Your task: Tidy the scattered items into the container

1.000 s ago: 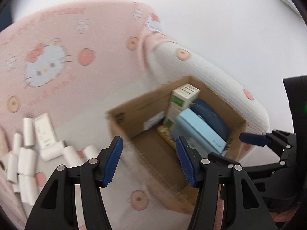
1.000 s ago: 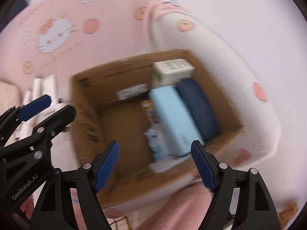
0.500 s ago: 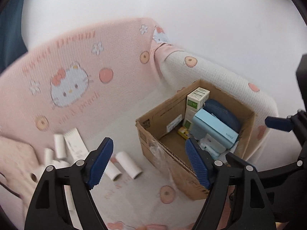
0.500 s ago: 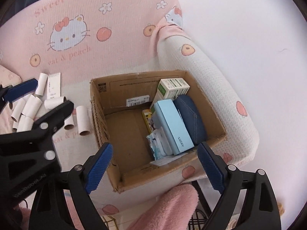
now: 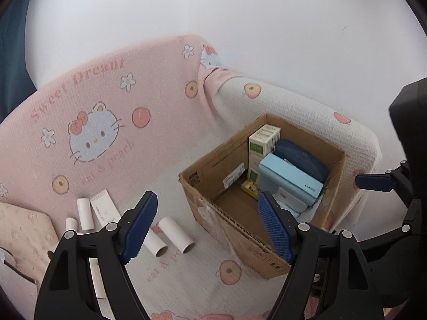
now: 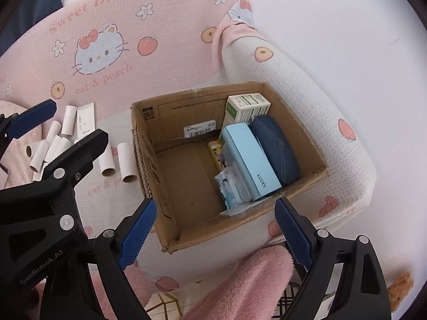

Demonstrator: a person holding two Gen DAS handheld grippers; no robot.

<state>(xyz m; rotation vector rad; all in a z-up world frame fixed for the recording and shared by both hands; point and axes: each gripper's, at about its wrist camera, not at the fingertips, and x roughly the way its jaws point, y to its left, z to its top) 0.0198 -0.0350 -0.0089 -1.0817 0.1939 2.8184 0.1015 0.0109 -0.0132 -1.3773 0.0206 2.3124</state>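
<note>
At the left of the right wrist view, white cardboard tubes (image 6: 68, 144) lie scattered on the pink cat-print sofa (image 6: 160, 21), beside a paper slip (image 6: 85, 120). In the centre stands the open cardboard box (image 6: 170, 221), holding a light blue case (image 6: 253, 157), a dark blue pouch (image 6: 277, 149) and a green-and-white carton (image 6: 246, 106). Both the left gripper (image 5: 206, 225) and the right gripper (image 6: 214, 233) hang released, jaws spread wide with nothing between them.
</note>
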